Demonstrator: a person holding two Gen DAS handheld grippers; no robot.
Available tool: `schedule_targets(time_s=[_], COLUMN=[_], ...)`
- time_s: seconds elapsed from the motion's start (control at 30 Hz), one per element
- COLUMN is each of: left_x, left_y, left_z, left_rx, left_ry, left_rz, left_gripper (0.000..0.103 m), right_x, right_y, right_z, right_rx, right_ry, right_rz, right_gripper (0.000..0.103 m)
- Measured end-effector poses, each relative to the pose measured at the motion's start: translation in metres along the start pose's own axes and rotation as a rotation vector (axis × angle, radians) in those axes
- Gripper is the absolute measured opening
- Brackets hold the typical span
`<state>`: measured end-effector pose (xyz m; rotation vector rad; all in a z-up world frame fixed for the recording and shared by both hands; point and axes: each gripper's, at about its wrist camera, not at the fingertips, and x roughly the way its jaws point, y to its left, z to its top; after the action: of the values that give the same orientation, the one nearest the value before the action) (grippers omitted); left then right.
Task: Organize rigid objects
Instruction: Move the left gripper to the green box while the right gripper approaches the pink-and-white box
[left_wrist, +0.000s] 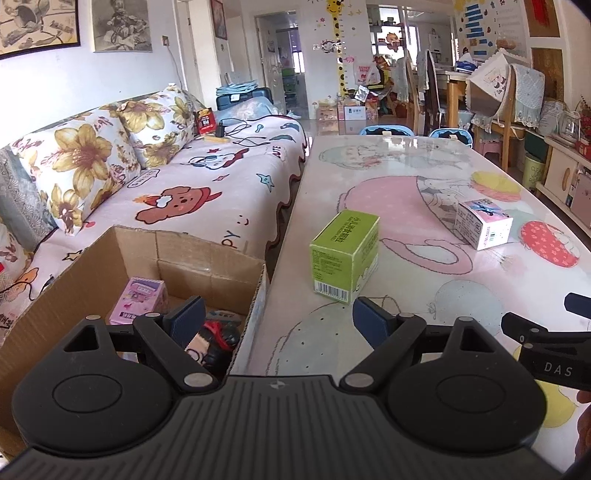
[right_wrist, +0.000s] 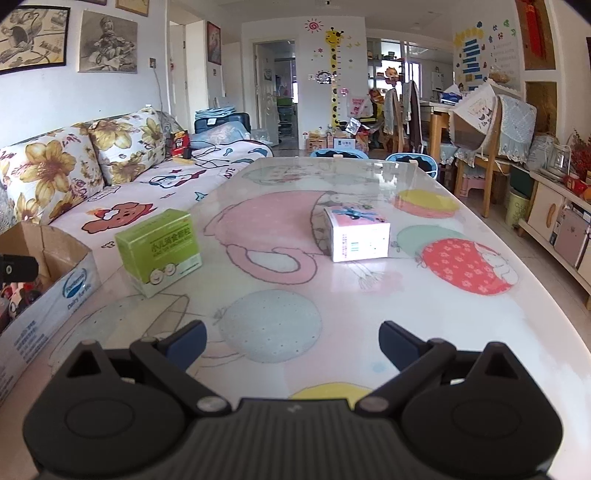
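Left wrist view: floral-cushioned sofa with cartoon blanket (left_wrist: 207, 184) runs along the left edge of the glossy cartoon-print counter (left_wrist: 424, 295). Open brown cardboard box (left_wrist: 207, 258) sits at the counter's left edge, holding a small pink carton (left_wrist: 142, 301) and a red-black toy (left_wrist: 218, 338). Green rectangular carton (left_wrist: 345, 254) stands upright on the counter just ahead, nothing blocking it. White-pink small carton (right_wrist: 356, 236) lies further right, well apart from the green one. Left tongs (left_wrist: 279, 319) spread wide, empty, one finger over the box, one over the counter. Right tongs (right_wrist: 291, 338) also spread wide, empty, above bare counter.
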<state>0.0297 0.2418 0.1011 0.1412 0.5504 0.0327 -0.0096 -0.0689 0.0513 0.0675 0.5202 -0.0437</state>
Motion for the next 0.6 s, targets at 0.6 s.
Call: schedule_targets(time_s=[0.6], left_x=[0.069], left_y=[-0.027], left_z=[0.021], left_rx=[0.084], left_ry=[-0.026], left_rz=[-0.086], left_gripper=[0.103], right_x=[0.069], right_y=[-0.047], right_z=[0.019], right_rx=[0.085], right_ry=[0.041], right_rz=[-0.044], right_gripper=[0.099])
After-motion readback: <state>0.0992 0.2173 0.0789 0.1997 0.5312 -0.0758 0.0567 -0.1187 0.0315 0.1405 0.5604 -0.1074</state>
